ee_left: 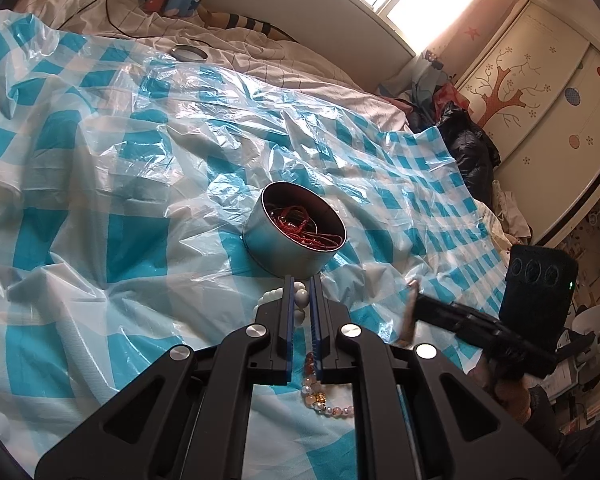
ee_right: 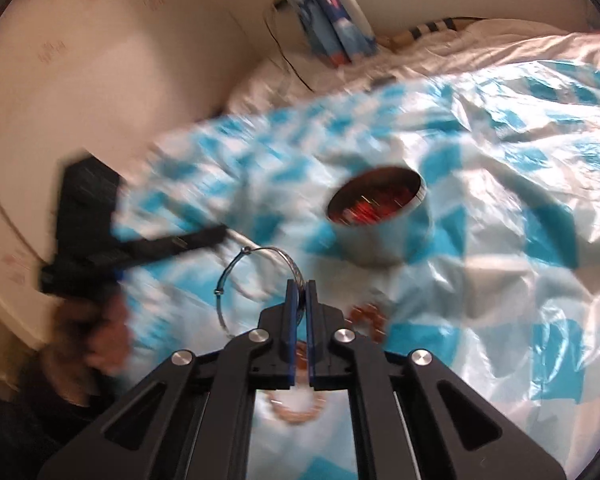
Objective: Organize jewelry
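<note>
while the left gripper [ee_left: 301, 280] is sitting just short of the round tin [ee_left: 294, 236], its jaws are pinching a white bead bracelet [ee_left: 300, 299] between the pads, the beads showing on both sides of the fingers. right gripper [ee_right: 299, 285] is pinching a thin silver bangle [ee_right: 256, 276] by its rim, jaws pressed nearly together on the wire, the hoop standing out to the left of the fingers and looking clear of the sheet. right wrist view is smearing with motion, so fine detail there is uncertain.

tin is standing open on the blue and white checked plastic sheet [ee_left: 100, 184], red cord jewelry [ee_left: 300, 224] already lying inside. a pink and pearl bead bracelet [ee_left: 324, 396] is lying on the sheet under the left gripper; an amber bead bracelet [ee_right: 368, 320] is lying just beside the right fingers. tin lid [ee_left: 189, 53] is resting far back on the bed.

step in hand, as i judge it: carrying picked pieces to the tin. next move is calling for bringing the bangle over the tin mouth, tilting it to fit inside the rim, then parting the jaws; white bracelet likely following.
</note>
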`<state>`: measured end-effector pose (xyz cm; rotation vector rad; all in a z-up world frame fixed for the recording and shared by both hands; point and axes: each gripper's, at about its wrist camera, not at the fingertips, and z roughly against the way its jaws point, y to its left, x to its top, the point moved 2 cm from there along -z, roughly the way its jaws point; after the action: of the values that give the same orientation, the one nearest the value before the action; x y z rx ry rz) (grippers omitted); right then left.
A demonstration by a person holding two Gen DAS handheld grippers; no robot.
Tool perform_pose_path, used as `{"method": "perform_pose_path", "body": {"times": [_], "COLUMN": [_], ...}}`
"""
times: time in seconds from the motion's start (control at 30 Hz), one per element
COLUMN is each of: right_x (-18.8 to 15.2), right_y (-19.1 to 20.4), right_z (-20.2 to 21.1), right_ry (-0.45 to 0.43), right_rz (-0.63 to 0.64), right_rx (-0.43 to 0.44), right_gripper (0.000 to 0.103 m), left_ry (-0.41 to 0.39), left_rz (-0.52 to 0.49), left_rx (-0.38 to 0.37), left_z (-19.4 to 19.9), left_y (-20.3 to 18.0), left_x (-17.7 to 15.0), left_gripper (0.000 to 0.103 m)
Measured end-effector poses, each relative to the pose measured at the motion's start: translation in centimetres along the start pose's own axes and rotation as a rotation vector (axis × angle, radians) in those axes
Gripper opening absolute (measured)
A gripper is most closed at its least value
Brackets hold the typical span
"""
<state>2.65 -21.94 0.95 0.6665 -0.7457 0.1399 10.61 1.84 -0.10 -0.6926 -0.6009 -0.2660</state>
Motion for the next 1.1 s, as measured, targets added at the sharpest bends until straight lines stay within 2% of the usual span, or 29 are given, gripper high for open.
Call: {"method": "perform_pose_path", "body": {"times": [0.13,0.27,0.43,0.77,1.1], "right_x": [0.5,0.7,0.9,5.4,6.8], "right_y": [-1.1,-1.8,-2.1,-4.2,-6.3], "right_z": [0.6,0.7,0.7,1.3,0.5], "right_ry": [-0.015,-0.019,-0.007,-0.011,-0.020], "right_rz": [-0.071,-0.097,-0.084,-0.027,-0.052], "right_rx": [0.037,0.027,-0.033,-0.130,-0.176], "right_gripper": [0.004,0.004,0.004,0.004,0.004], "left_ry": [-0.003,-0.016,-0.044,-0.133,-0.123], "left_rz": [-0.001,-0.005,-0.022,-0.101,-0.142], "left_rx": [-0.005,-0.013,-0.027,-0.084,-0.129], "left_z": [0.1,0.4,0.8,1.2,-2.2], "left_y": [0.0,0.0,-0.6,-4.6,-6.6], "left_x": [-0.1,0.1,0.9,4.4,7.3], "left_gripper": [0.007,0.007,0.007,0.007,0.007]}}
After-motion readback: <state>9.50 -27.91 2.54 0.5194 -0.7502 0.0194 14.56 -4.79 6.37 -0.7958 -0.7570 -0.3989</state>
